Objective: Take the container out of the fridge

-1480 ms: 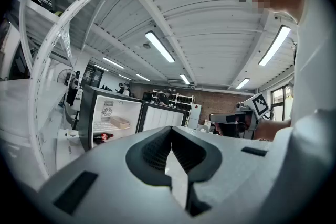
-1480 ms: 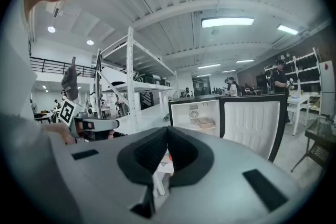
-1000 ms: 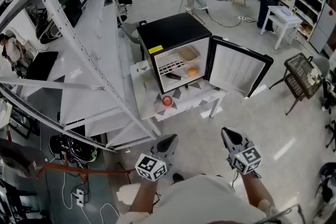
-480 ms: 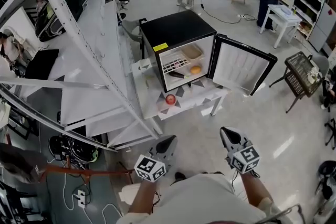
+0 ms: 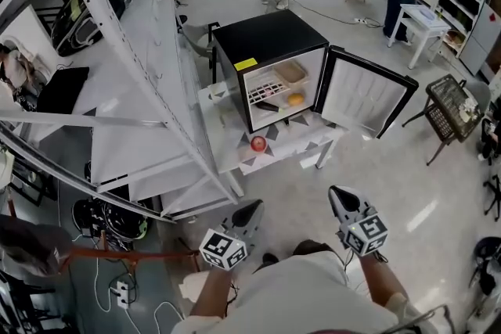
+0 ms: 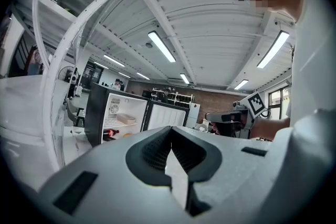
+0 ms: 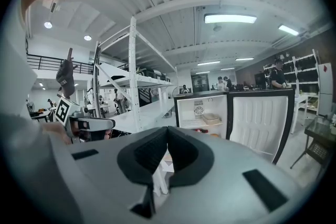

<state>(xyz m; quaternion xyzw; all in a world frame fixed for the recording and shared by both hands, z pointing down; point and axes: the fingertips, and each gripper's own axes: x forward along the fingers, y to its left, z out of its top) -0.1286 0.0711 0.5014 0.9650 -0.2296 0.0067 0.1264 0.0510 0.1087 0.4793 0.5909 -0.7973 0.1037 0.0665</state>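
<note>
The container [image 5: 290,73] sits on the upper shelf of the fridge [image 5: 266,39], at the end nearest the hinge. From this far off it reads as a shallow pale tub. Beside it, further from the hinge, I see what looks like a white wire rack [image 5: 262,94]. Below it in the fridge lie an orange fruit [image 5: 295,99] and a dark bottle [image 5: 268,106]. The fridge door [image 5: 368,94] stands swung wide. The fridge rests on a low white counter [image 5: 227,162], with a red apple [image 5: 258,143] just in front of the fridge opening. A white shelving frame [image 5: 133,51] runs along the fridge's other side.

My left claw [image 5: 250,209] and right claw [image 5: 337,193] are both well short of the fridge. Each has its jaws pressed together with nothing between them.

What worries me:
- If I reach in with the jaws together, I would only push the tub deeper into the fridge.
- The tub looks wide and low, so a pinch on one rim could let it tip as it clears the shelf.
- Coming in low in front of the fridge risks knocking the apple off the counter.
- Swinging wide could catch the door or the shelving frame beside the fridge
</note>
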